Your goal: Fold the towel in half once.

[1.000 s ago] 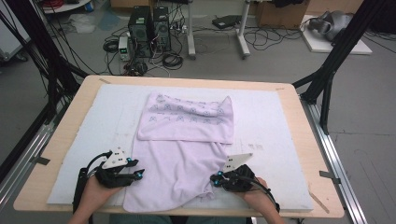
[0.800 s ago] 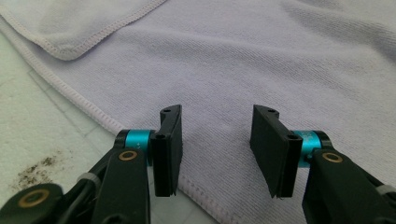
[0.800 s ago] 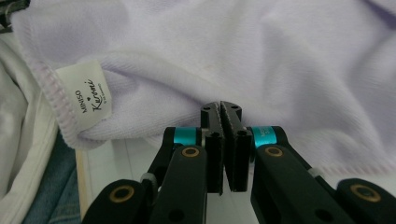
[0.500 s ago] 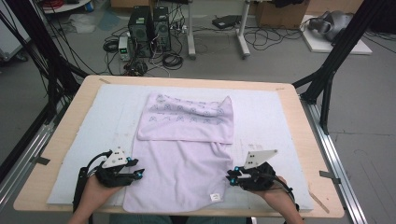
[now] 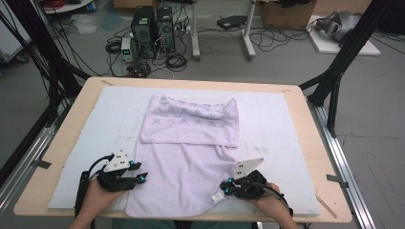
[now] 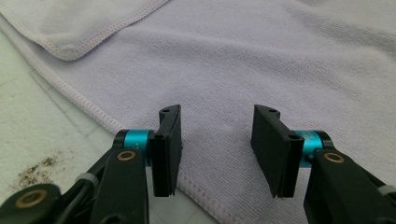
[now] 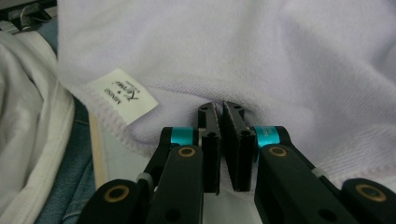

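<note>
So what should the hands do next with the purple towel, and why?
Probably close the left gripper on the near edge of the soft lilac terry towel. Its jaws stand open over that hem, while the right gripper is shut on the corner by the white label. Then both near corners could lift together for the next fold.

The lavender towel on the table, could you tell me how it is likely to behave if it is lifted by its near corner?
The lavender towel will probably drape and sag rather than hold shape: it already lies folded over itself with soft wrinkles. It looks light, thin terry cloth. The right tongs are pinched on its hem, and the looped weave should resist slipping.
</note>
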`<state>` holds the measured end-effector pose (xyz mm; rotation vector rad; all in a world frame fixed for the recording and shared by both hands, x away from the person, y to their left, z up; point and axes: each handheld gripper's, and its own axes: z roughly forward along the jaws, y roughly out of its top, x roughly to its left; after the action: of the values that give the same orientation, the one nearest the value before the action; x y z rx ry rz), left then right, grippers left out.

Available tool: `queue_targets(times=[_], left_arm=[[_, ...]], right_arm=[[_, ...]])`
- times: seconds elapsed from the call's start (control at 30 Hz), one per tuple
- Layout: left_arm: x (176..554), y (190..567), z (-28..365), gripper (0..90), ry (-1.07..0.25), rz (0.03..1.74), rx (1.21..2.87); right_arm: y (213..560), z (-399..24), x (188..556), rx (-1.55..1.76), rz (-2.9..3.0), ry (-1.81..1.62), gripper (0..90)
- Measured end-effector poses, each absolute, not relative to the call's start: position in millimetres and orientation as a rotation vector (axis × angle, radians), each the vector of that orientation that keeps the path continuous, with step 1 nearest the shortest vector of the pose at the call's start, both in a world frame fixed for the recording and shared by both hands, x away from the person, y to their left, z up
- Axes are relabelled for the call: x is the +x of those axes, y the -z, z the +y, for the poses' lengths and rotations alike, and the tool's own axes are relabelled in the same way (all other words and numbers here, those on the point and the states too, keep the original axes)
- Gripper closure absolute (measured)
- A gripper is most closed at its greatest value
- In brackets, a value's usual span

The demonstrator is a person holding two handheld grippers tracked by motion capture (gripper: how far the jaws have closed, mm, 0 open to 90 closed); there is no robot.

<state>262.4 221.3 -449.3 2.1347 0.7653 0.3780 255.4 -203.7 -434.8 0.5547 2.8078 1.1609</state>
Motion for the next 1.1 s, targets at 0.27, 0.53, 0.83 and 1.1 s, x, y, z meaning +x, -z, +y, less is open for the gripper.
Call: queue_targets(times=[0.27,0.53,0.83,1.1], left_arm=[[262,449,222,52.9,-0.378,0.762,2.139],[263,450,222,52.8,-0.376,0.759,2.133],[263,450,222,52.7,-0.377,0.759,2.133],[262,450,222,52.6,-0.379,0.760,2.133]], right_arm=[[409,-173,269,0.468,2.818,-1.159,85.5],[429,-130,284,0.450,2.854,-1.079,81.6],[416,-151,270,0.546,2.754,-1.215,73.6],[423,-144,256,0.523,2.787,-1.238,69.2]])
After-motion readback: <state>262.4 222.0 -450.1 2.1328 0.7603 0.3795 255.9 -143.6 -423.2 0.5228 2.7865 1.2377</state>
